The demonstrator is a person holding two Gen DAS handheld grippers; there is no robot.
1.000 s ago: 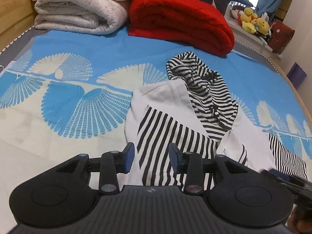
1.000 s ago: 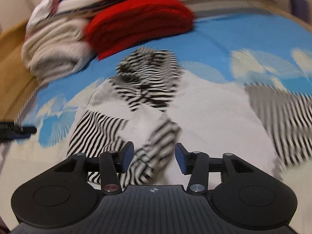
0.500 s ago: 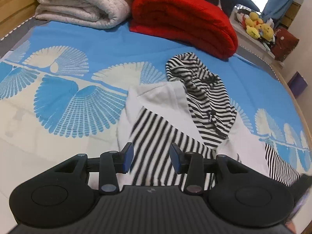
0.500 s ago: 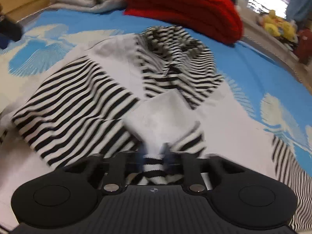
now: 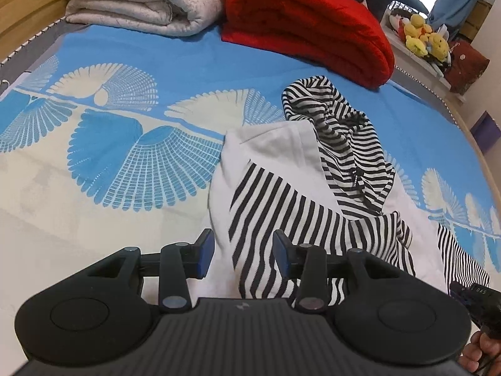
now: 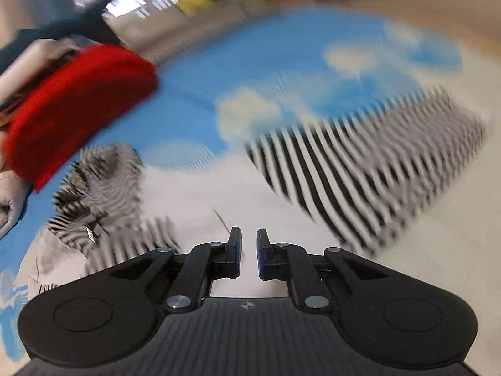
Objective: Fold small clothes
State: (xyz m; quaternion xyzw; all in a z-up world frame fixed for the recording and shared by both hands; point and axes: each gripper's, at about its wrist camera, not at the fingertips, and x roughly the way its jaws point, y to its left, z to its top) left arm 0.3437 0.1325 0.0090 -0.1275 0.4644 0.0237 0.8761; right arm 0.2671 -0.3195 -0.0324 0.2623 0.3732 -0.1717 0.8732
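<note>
While the hoodie (image 5: 281, 194) lies half folded mid-bed, both grippers hover.
Left gripper (image 5: 243, 249) open over the striped sleeve; right gripper (image 6: 249, 257) nearly closed, empty. Blurred swinging could drag the far sleeve (image 6: 360, 169) askew.

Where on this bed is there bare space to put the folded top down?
The widest bare patch is the blue-and-cream bedspread left of the striped hoodie, in front of the folded white quilt. A narrower strip runs between the hoodie's hood and the red blanket. The far edge is crowded with that bedding.
</note>
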